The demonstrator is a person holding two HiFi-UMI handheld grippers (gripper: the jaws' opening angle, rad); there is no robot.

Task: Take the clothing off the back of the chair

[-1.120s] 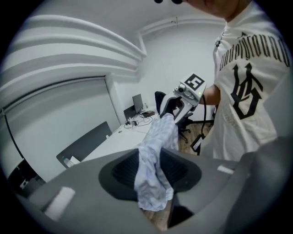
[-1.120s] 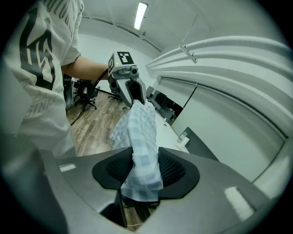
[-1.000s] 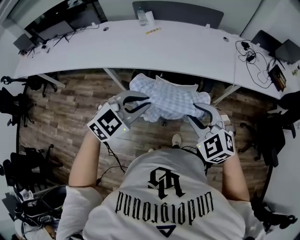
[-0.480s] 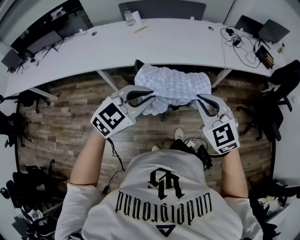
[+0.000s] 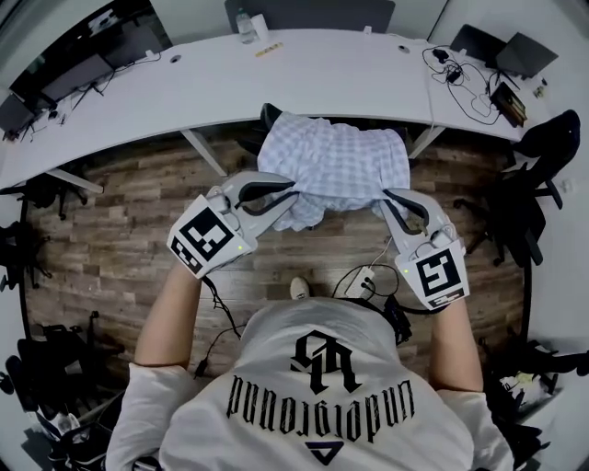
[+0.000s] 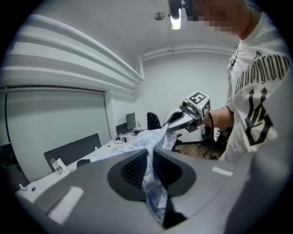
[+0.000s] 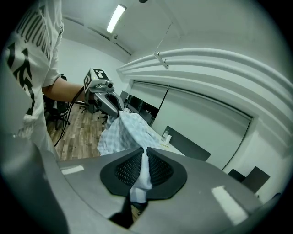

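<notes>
Gripping a light blue checked shirt [image 5: 336, 166] from 2 sides, the left tongs [image 5: 287, 195] and the right tongs [image 5: 390, 201] hold it spread between them in front of the person, above the wooden floor [image 5: 120, 212] and at the near edge of the long curved white desk [image 5: 322, 78]. In the left gripper view the left tongs [image 6: 150, 155] have their 2 ribbed pads pressed together on a bunched fold of the shirt [image 6: 146, 139], which runs from there across to the right tongs [image 6: 171, 125] at the far side. In the right gripper view the right tongs [image 7: 145, 157] have just been closing, and their pads now pinch a pale fold of the shirt [image 7: 123, 132], with a tail of cloth hanging below the jaws; the left tongs [image 7: 114, 107] show beyond, clamped on the opposite edge. In the head view a dark part of the chair [image 5: 268, 113] peeks out at the shirt's far left corner, under the desk's edge, with the far side of the shirt lying over it; whether the cloth rests on the chair back or hangs just above it cannot be told. A water bottle [image 5: 245, 26] stands at the far side of the desk. A white power strip [image 5: 363, 280] lies on the floor near the person's white T-shirt [image 5: 322, 386].
</notes>
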